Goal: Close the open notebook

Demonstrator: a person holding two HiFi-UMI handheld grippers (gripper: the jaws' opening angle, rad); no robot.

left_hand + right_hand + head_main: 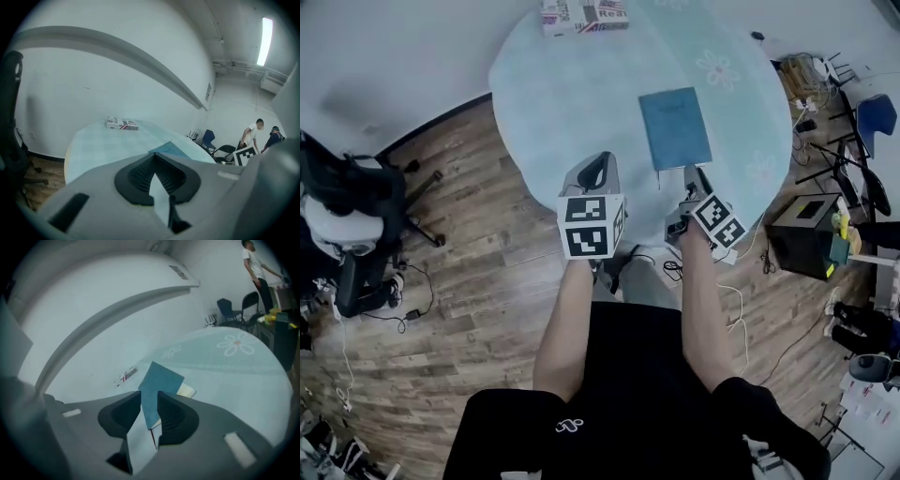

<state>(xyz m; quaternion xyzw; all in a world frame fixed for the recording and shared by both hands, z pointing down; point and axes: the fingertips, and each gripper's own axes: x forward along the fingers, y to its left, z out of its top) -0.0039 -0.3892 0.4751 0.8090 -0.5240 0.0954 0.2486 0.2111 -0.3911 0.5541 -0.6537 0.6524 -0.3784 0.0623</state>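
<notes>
- Left hand-held gripper [153, 158]: clenched, empty, idle by the worktop's [572, 94] 7 o'clock rim.
- Right hand-held gripper [149, 395]: released, nothing pinched, likely because its job looks done.
- Notebook [673, 128], at its 11 o'clock: flat, cover down, judged closed.
- Box [584, 16], 11 o'clock rim: cut off, print unreadable.

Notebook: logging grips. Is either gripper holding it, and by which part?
Nothing is held. The notebook lies closed on the table; the right gripper is open, the left gripper empty.
</notes>
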